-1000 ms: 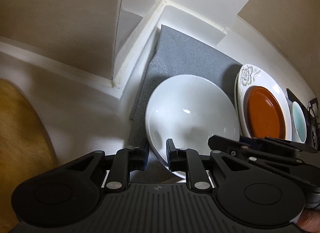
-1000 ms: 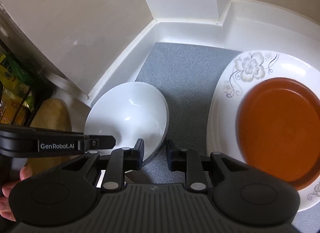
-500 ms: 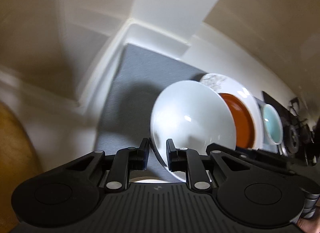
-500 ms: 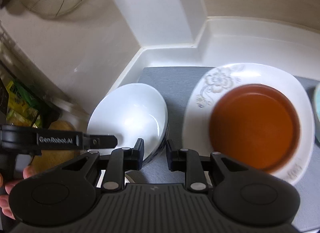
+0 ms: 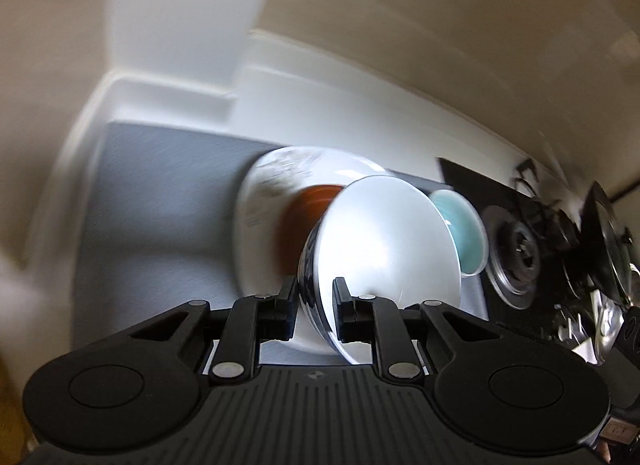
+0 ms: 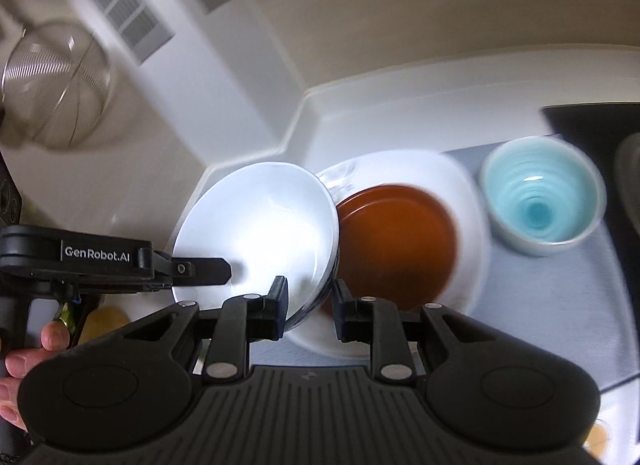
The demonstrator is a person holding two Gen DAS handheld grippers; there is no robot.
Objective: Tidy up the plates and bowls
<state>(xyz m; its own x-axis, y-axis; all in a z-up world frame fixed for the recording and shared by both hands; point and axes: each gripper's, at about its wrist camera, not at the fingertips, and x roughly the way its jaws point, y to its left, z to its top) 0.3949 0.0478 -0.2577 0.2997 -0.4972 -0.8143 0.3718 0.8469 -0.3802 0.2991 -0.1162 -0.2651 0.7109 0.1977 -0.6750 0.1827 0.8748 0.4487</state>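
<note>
White bowl [image 5: 384,245] held at its rim in both my grippers, above the grey mat [image 5: 160,193].

My left gripper [image 5: 316,305] and right gripper [image 6: 308,305] each clench its rim; it tilts, apparently empty, mouth facing right. Behind, an orange plate [image 6: 400,241] sits in the floral plate [image 6: 464,193]; the blue cup [image 6: 540,201] looks empty through blur.

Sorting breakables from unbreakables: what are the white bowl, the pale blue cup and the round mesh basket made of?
White bowl: likely glazed ceramic, glossy glare. Pale blue cup: probably glazed ceramic, ringed inside. Mesh basket: apparently metal wire, silvery, see-through weave.
</note>
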